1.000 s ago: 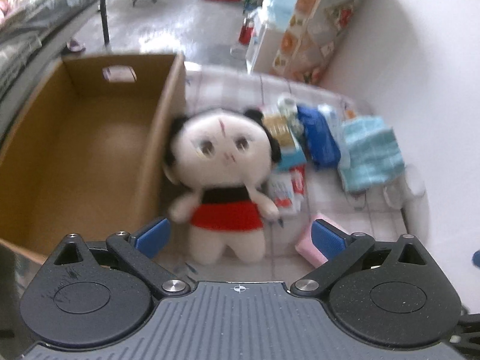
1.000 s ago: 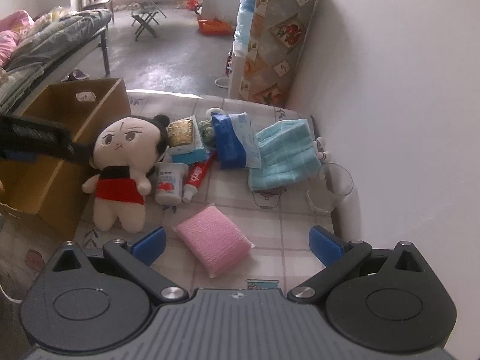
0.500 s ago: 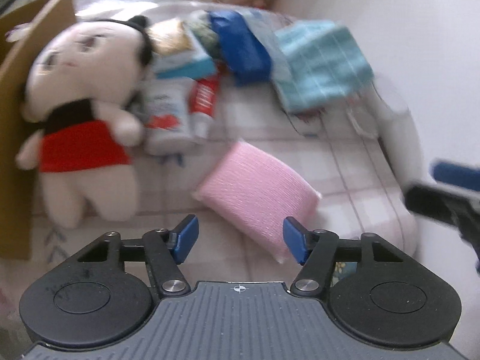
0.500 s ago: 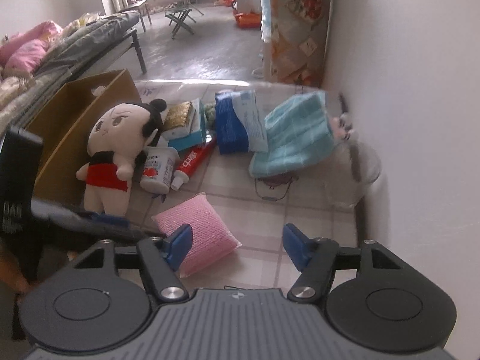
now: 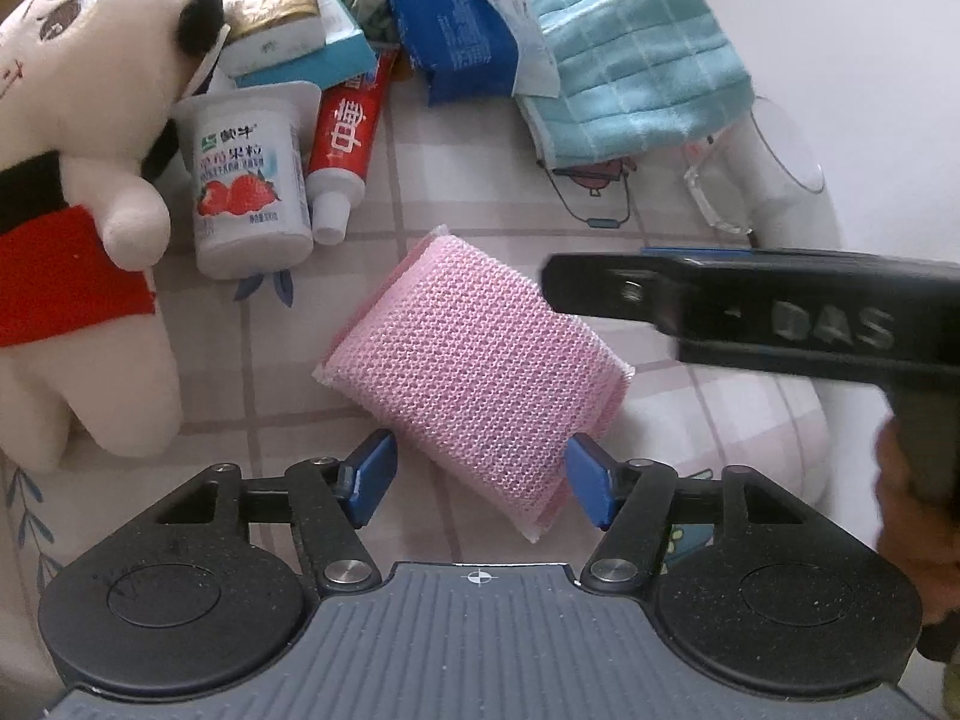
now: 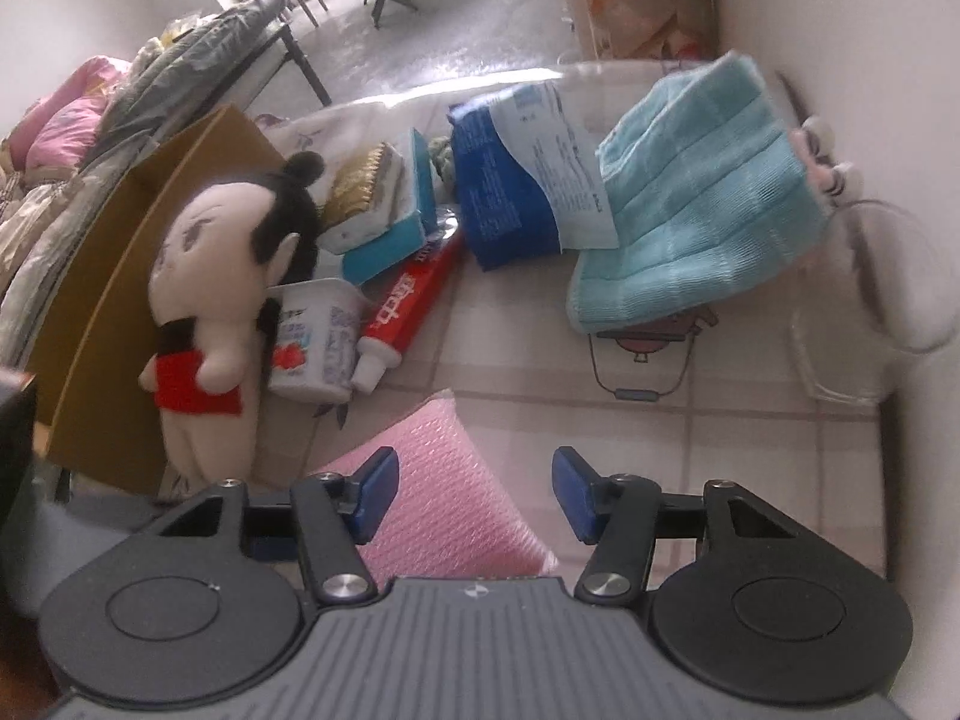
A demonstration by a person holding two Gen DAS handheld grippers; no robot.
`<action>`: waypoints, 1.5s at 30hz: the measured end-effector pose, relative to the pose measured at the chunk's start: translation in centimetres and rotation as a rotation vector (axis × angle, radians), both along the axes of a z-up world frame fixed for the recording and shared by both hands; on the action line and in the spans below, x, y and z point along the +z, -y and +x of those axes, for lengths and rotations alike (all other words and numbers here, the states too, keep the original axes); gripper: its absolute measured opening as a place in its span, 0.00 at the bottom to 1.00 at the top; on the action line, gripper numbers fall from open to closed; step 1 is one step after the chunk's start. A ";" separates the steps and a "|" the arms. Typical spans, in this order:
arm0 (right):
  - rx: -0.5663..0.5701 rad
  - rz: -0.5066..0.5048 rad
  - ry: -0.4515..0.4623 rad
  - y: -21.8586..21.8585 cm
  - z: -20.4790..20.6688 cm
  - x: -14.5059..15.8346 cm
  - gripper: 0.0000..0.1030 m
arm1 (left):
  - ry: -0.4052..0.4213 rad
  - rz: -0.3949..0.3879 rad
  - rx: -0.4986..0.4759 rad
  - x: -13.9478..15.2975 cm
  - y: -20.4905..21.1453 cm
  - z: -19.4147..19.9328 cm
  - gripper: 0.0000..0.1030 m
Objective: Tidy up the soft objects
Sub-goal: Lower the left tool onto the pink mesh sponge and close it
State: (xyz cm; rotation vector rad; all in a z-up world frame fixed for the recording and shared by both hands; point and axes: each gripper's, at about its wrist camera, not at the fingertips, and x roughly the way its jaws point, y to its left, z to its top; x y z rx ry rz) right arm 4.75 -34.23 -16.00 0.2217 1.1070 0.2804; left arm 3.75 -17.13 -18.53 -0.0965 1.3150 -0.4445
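A pink knitted sponge (image 5: 474, 360) lies on the checked tablecloth. My left gripper (image 5: 480, 480) hangs over it, and the sponge's near end lies between the blue pads; the jaws are opening slightly. My right gripper (image 6: 474, 492) is low over the same sponge (image 6: 438, 480), which sits under and beside its left pad; its jaws are closing, and the right pad is clear of the sponge. In the left wrist view a black finger (image 5: 600, 294) of the right gripper reaches in over the sponge's far right corner. A plush doll (image 5: 72, 180) lies to the left, a folded blue towel (image 5: 636, 72) at the back right.
A yoghurt cup (image 5: 246, 180), a red toothpaste tube (image 5: 345, 138), stacked boxes (image 5: 282, 18) and a blue packet (image 5: 456, 24) crowd the space behind the sponge. A cardboard box (image 6: 120, 276) stands left of the doll. A clear glass (image 6: 870, 330) lies by the white wall on the right.
Both grippers have come down and forward onto the pink sponge, and their jaws have narrowed from wide. The left view has swung off the doll and box; the right gripper now shows in it.
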 end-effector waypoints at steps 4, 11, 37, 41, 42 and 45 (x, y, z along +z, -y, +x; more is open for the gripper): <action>-0.004 0.015 -0.060 -0.2 1.1 -2.0 0.57 | -0.006 -0.017 0.012 -0.2 0.0 0.2 0.71; -0.027 0.159 -0.207 0.2 0.3 -3.6 0.51 | 0.003 -0.009 0.004 0.4 0.5 0.5 0.84; -0.218 0.435 -0.378 3.6 0.2 -5.8 0.50 | -0.018 0.133 -0.113 -0.7 2.6 0.1 0.93; -0.235 0.430 -0.390 3.6 1.0 -6.3 0.50 | -0.020 0.140 -0.111 -0.8 2.7 0.2 0.94; -0.231 0.430 -0.403 3.3 1.1 -6.5 0.50 | -0.023 0.140 -0.107 -0.8 2.9 0.3 0.94; -0.226 0.488 -0.424 2.7 1.1 -7.0 0.48 | -0.035 0.147 -0.102 -1.1 3.3 0.5 0.95</action>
